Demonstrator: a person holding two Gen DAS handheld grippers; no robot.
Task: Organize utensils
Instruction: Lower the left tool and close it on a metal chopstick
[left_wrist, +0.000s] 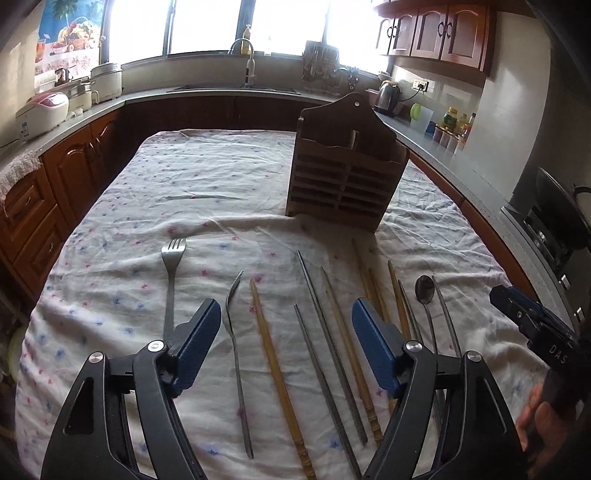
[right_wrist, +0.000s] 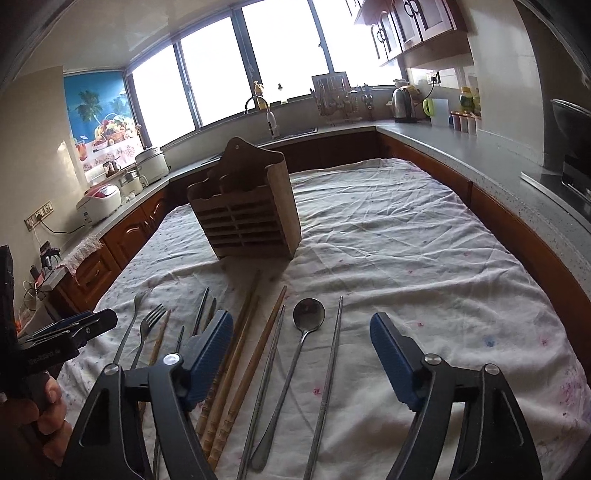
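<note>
A wooden utensil holder (left_wrist: 345, 173) stands upright on the cloth-covered table (left_wrist: 207, 184); it also shows in the right wrist view (right_wrist: 247, 218). In front of it lie a fork (left_wrist: 170, 280), a second fork on its side (left_wrist: 232, 332), several wooden chopsticks (left_wrist: 277, 369), several metal chopsticks (left_wrist: 325, 347) and a spoon (left_wrist: 424, 291). The spoon (right_wrist: 303, 332) and metal chopsticks (right_wrist: 330, 369) show in the right wrist view. My left gripper (left_wrist: 284, 314) is open and empty above the chopsticks. My right gripper (right_wrist: 301, 325) is open and empty above the spoon.
Kitchen counters (left_wrist: 461, 158) with wooden cabinets run round the table on three sides. A rice cooker (left_wrist: 40, 110), a sink with tap (left_wrist: 243, 74) and a kettle (left_wrist: 388, 96) stand on them. My right gripper (left_wrist: 524, 314) shows at the right edge.
</note>
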